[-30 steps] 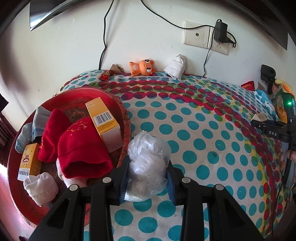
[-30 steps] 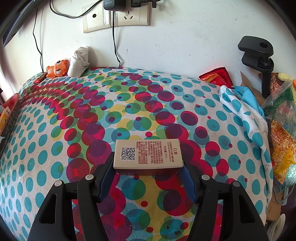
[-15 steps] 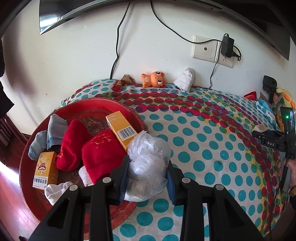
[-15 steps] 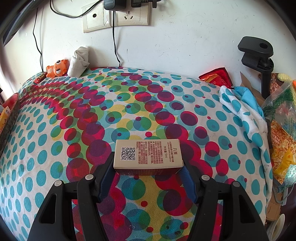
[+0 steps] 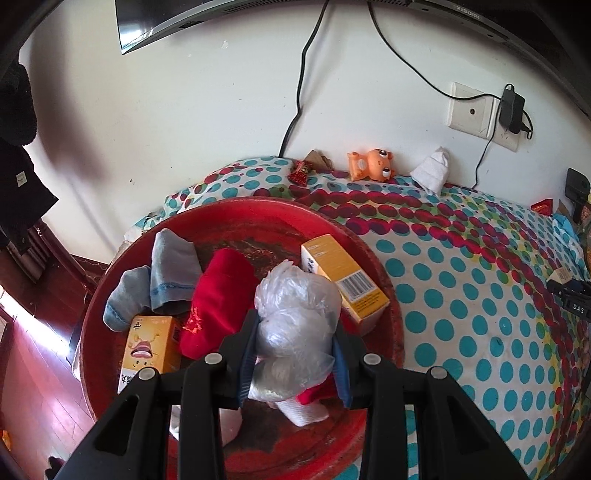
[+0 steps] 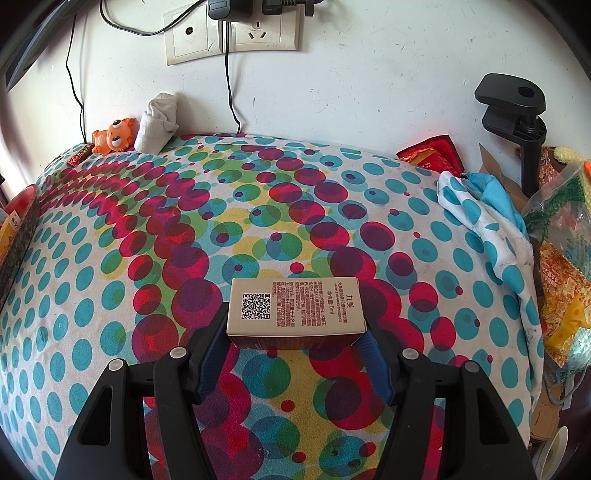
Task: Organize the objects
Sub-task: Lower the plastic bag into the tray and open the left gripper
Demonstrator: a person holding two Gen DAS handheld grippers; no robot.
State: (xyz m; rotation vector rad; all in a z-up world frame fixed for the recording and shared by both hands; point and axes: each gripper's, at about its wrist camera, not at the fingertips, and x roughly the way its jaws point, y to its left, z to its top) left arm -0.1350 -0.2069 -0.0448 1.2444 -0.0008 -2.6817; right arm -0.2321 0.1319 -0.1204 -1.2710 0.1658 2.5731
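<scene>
My left gripper [image 5: 295, 354] has its fingers [image 5: 246, 350] clamped on a crumpled clear bag [image 5: 295, 317], held over the red basin [image 5: 240, 218]. In the basin: two yellow boxes, one leaning at the right [image 5: 343, 277], one at lower left [image 5: 147, 347]; red cloth [image 5: 218, 295]; two grey-blue socks [image 5: 159, 273]; white socks [image 5: 303, 410] under the bag.

My right gripper [image 6: 295, 332] has its fingers [image 6: 210, 354] closed on the ends of a tan box [image 6: 295, 306], QR label up. Can't tell whether it touches the cloth beneath.

The worktop carries a polka-dot cloth [image 6: 147, 258], basin at its left end. Along the white wall: orange toy [image 5: 371, 164], rolled white sock [image 5: 432, 171], red wrapper [image 5: 300, 171]. Wall sockets [image 6: 232, 33] with cables above. Black clamp [image 6: 513, 110] and snack bags [image 6: 561, 266] at the right edge.
</scene>
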